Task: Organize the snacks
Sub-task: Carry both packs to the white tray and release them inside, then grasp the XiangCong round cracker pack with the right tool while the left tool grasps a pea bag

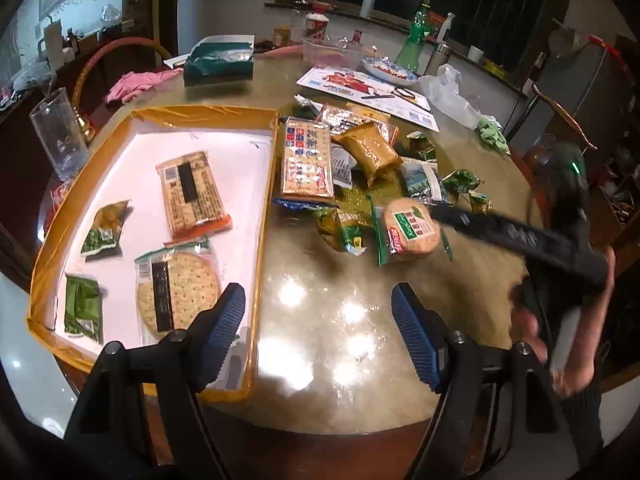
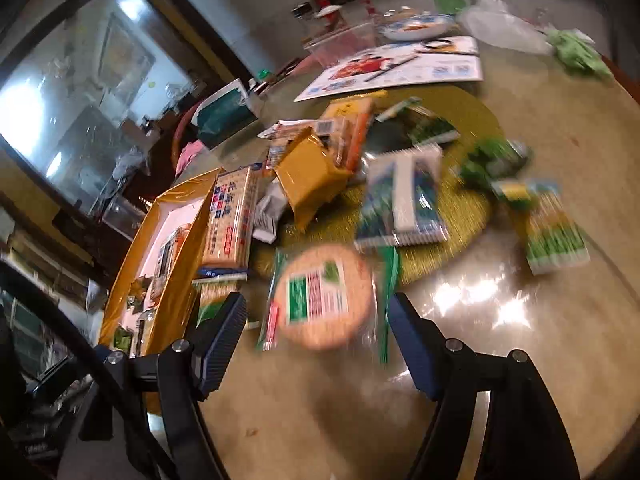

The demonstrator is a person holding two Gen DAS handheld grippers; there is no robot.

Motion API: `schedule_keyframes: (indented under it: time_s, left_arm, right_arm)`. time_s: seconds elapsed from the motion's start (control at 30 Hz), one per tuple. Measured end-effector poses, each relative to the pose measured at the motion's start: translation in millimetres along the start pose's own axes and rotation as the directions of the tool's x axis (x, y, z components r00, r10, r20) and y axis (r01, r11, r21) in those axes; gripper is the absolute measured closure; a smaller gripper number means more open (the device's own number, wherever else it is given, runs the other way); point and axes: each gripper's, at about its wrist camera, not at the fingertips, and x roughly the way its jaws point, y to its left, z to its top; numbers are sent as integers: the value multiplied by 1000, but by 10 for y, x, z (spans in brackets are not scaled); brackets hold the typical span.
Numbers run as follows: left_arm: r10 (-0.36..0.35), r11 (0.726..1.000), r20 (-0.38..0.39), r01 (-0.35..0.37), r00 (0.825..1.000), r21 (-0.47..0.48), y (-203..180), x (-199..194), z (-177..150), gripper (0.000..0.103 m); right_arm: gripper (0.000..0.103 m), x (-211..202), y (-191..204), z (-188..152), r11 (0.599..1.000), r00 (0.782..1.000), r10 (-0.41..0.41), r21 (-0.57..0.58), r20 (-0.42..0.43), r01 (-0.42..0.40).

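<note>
The snacks lie in two groups on the round tabletop [image 1: 340, 320]; four packets are already in the shallow yellow-rimmed tray [image 1: 160, 114] at the left wrist view's 9 o'clock: a rectangular cracker pack [image 1: 192, 196], a round cracker pack [image 1: 176, 288] below it, and two small green packets [image 1: 105, 229] [image 1: 83, 309] toward the tray's outer side. Just beside the tray's right wall lies a long cracker pack with blue and red print [image 1: 307, 160]; at 1 o'clock from it sits a mustard-yellow bag [image 1: 370, 151], with a striped blue-and-white packet [image 1: 424, 184] and scattered small green sweets [image 1: 464, 180] further right. A round rice cracker pack with a green label [image 1: 412, 230] rests on the tabletop near the heap's front; in the right wrist view it lies between the fingers' line, apart from both pads. The left gripper [image 1: 318, 334] stands wide open over bare tabletop, holding nothing; the right gripper [image 2: 316, 344] is also spread wide and empty, its picture blurred. Toward 12 o'clock stand a teal box [image 1: 219, 60], a printed sheet [image 1: 360, 88], a patterned plate [image 1: 390, 69] and a green bottle [image 1: 412, 40]; a clear cup [image 1: 58, 136] stands beyond the tray.
</note>
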Motion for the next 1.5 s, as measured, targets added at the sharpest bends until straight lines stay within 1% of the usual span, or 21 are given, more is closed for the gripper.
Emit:
schedule_keyframes:
  time_s: [0.1, 0.17, 0.2, 0.27, 0.37, 0.4, 0.47, 0.5, 0.57, 0.7, 0.77, 0.8, 0.83, 0.97, 1.03, 1.13, 1.27, 1.37, 1.43, 1.47, 1.5]
  left_arm:
    - [6, 1000, 9, -6, 1000, -10, 6, -73, -60, 27]
    - [4, 1000, 6, -4, 1000, -24, 31, -95, -89, 27]
    - [-3, 1000, 8, 3, 1000, -28, 47, -106, -104, 27]
    - [0, 999, 9, 0, 1000, -41, 76, -112, -130, 27]
    - [-14, 998, 7, 15, 1000, -57, 131, -121, -166, 27]
    - [-14, 998, 5, 14, 1000, -59, 143, -115, -172, 27]
    - [-14, 998, -8, 13, 1000, -59, 153, -80, -177, 27]
    - [-18, 998, -11, 18, 1000, -61, 156, -67, -177, 27]
    - [-28, 998, -12, 28, 1000, -61, 148, -37, -171, 27]
    - [-37, 997, -19, 36, 999, -64, 125, 3, -142, 27]
    - [-29, 998, -20, 28, 999, -58, 115, 7, -137, 27]
    - [-29, 998, -22, 28, 999, -59, 111, 7, -138, 27]
    - [-31, 998, -22, 30, 999, -60, 111, 6, -139, 27]
    - [-30, 998, -20, 29, 999, -60, 92, -12, -157, 27]
    - [-25, 998, -23, 24, 999, -54, 79, -10, -160, 27]
    - [-23, 999, -26, 21, 999, -49, 58, 5, -149, 27]
    - [-12, 999, -19, 11, 1000, -49, 28, -7, -133, 27]
    - [-9, 998, -12, 8, 1000, -57, 34, -57, -148, 27]
    - [2, 998, -11, -3, 1000, -63, 56, -76, -165, 27]
    - [3, 998, -13, -4, 1000, -70, 70, -75, -173, 27]
    - [3, 997, -15, -4, 1000, -77, 78, -71, -176, 27]
  right_arm:
    - [30, 178, 129, 245, 994, 999, -31, -102, -18, 29]
    - [30, 391, 261, 401, 977, 997, -64, -205, -45, 53]
    - [30, 467, 252, 433, 971, 995, -84, -229, -61, 68]
    - [30, 638, 191, 441, 973, 988, -75, -228, -136, 43]
    - [30, 522, 141, 235, 971, 989, -43, -240, -140, 9]
    - [30, 464, 134, 153, 969, 989, -47, -245, -142, 11]
    - [24, 316, 96, -37, 970, 989, -27, -244, -146, -10]
    - [23, 264, 73, -126, 972, 988, -10, -235, -155, -27]
    - [22, 165, 51, -273, 976, 991, -20, -217, -132, -9]
    - [20, 148, 150, -369, 971, 992, -92, -228, -90, 69]
    - [20, 234, 261, -360, 959, 990, -113, -268, -78, 88]
    - [20, 282, 335, -375, 946, 988, -141, -303, -69, 114]
    - [17, 320, 380, -371, 937, 985, -158, -326, -66, 128]
    - [16, 340, 495, -518, 886, 970, -236, -424, -65, 187]
    - [18, 276, 508, -622, 871, 962, -265, -443, -64, 211]
    - [18, 154, 501, -672, 885, 976, -200, -444, -89, 141]
    - [17, 152, 513, -431, 899, 982, -183, -411, -36, 153]
    - [16, 343, 497, -308, 920, 985, -147, -378, -91, 102]
    - [17, 419, 524, -364, 921, 983, -137, -382, -120, 82]
    - [19, 412, 556, -408, 912, 983, -155, -395, -96, 105]
    - [25, 398, 569, -458, 906, 981, -179, -400, -77, 134]
